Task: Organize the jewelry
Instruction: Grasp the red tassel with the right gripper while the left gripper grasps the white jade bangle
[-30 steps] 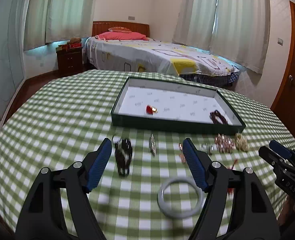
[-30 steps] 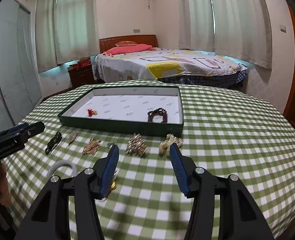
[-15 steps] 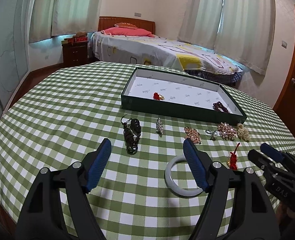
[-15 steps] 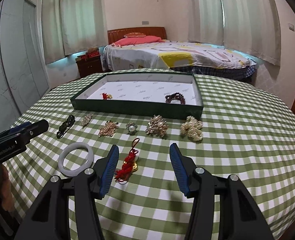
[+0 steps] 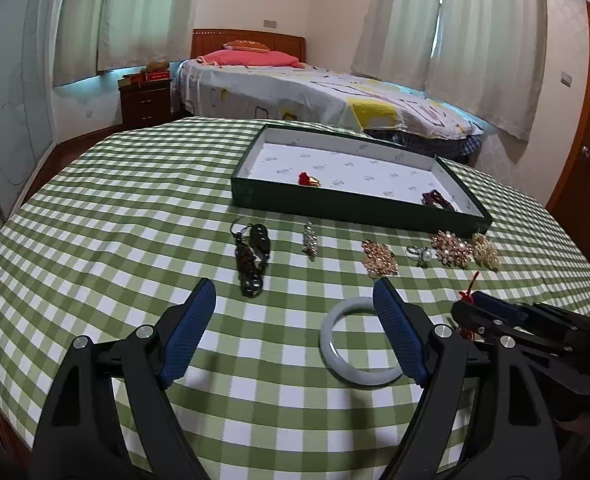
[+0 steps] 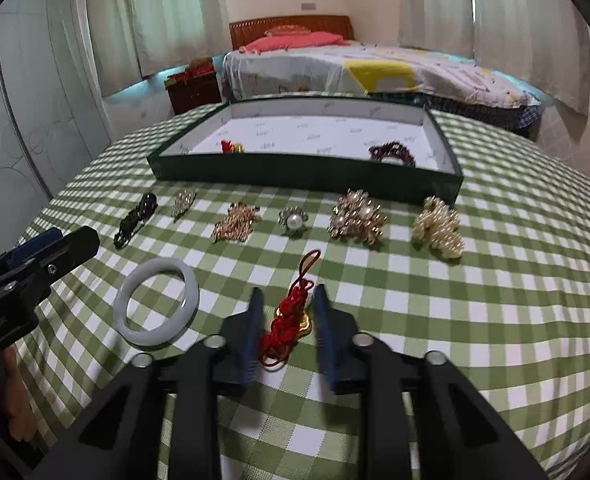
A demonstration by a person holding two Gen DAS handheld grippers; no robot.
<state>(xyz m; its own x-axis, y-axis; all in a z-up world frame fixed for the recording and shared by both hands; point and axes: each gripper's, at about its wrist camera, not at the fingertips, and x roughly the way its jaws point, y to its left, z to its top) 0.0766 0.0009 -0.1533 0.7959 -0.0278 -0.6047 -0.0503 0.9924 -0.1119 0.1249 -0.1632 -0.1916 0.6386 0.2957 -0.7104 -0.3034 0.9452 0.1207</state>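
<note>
On the green checked tablecloth a red knotted charm [image 6: 291, 312] with a gold piece lies between my right gripper's [image 6: 288, 291] blue pads. The jaws are closing, and both pads touch the charm's sides. In the left wrist view this gripper [image 5: 465, 307] comes in low from the right onto the charm [image 5: 470, 289]. My left gripper [image 5: 293, 286] hovers over the cloth; its jaws are opening and hold nothing. A white bangle [image 5: 329, 340] lies just behind its right finger. The green tray [image 5: 359, 204] at the back holds a small red charm [image 6: 231, 147] and a dark bead bracelet [image 6: 391, 152].
A row of pieces lies before the tray [image 6: 307, 176]: black bracelet [image 6: 135, 220], silver brooch [image 6: 183, 200], gold brooch [image 6: 237, 222], pearl ring [image 6: 293, 220], two pearl clusters [image 6: 357, 218]. The bangle [image 6: 155, 264] sits left of the right gripper, near the left gripper [image 6: 75, 240]. A bed stands behind the table.
My right gripper has come down and forward over the red charm, and its jaws have narrowed from wide apart to touching it. The left gripper's jaws have spread slightly.
</note>
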